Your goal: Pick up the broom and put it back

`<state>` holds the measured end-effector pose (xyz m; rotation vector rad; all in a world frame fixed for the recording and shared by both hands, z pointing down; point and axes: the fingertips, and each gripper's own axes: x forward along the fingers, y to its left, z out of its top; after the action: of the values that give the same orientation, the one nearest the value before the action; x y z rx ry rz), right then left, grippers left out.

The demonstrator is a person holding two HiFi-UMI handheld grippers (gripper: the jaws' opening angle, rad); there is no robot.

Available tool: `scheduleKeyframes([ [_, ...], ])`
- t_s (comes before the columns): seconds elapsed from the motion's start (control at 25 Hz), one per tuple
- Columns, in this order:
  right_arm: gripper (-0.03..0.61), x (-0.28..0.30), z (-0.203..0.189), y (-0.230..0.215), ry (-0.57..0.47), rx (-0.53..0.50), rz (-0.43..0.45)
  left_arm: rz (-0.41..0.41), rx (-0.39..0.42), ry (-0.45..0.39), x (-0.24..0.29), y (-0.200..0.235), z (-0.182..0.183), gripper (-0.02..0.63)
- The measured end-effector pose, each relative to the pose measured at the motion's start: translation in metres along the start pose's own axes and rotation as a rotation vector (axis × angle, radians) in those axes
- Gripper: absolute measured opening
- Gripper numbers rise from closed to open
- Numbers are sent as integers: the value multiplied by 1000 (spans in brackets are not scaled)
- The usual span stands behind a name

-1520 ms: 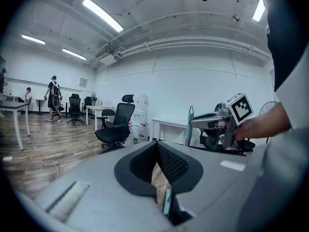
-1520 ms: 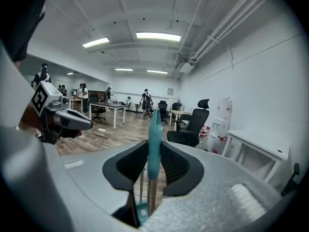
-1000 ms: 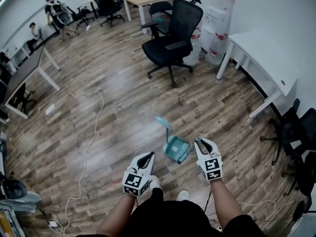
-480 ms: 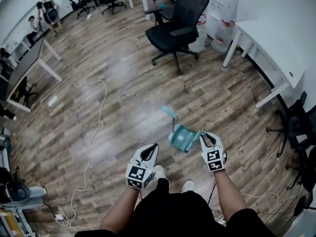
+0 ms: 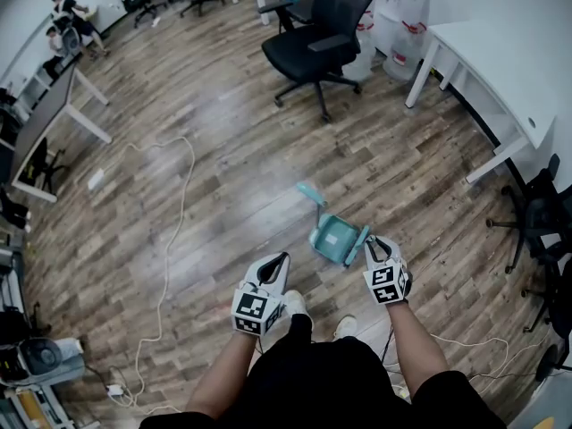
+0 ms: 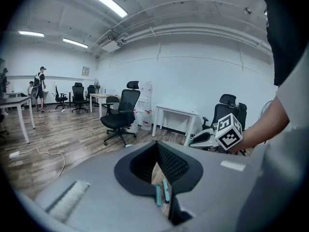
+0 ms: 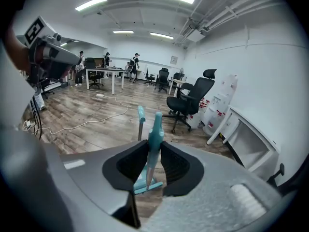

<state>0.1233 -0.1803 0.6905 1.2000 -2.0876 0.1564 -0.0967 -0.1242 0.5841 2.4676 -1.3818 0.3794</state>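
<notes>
A teal dustpan (image 5: 332,239) lies on the wooden floor just ahead of my feet, its long handle (image 5: 309,193) pointing away. My right gripper (image 5: 368,242) hangs at the pan's right edge. In the right gripper view my right gripper (image 7: 154,146) is shut on the teal broom handle (image 7: 155,129), which runs down to the broom head (image 7: 147,185) near the floor. The dustpan handle (image 7: 141,116) stands just behind it. My left gripper (image 5: 276,264) is held left of the pan with nothing in it. In the left gripper view its pads (image 6: 174,164) meet at the tip.
A black office chair (image 5: 317,38) stands ahead, with water bottles (image 5: 398,25) behind it. A white table (image 5: 500,70) runs along the right, and a second dark chair (image 5: 545,217) sits beside it. A white cable (image 5: 174,231) snakes over the floor at left. People (image 5: 67,16) stand far off.
My right gripper has come down beside the dustpan with the broom handle still in it. The left gripper has sunk slightly. The head view has shifted, so the chair and table sit higher.
</notes>
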Motion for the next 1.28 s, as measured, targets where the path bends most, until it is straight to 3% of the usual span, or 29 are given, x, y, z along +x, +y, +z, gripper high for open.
scheduleKeyframes([
  [0.32, 91, 30, -19, 19, 67, -15, 21, 14, -5, 32, -4, 8, -8, 20],
  [1.28, 89, 117, 41, 50, 51, -95, 121, 50, -45, 37, -15, 47, -25, 18],
])
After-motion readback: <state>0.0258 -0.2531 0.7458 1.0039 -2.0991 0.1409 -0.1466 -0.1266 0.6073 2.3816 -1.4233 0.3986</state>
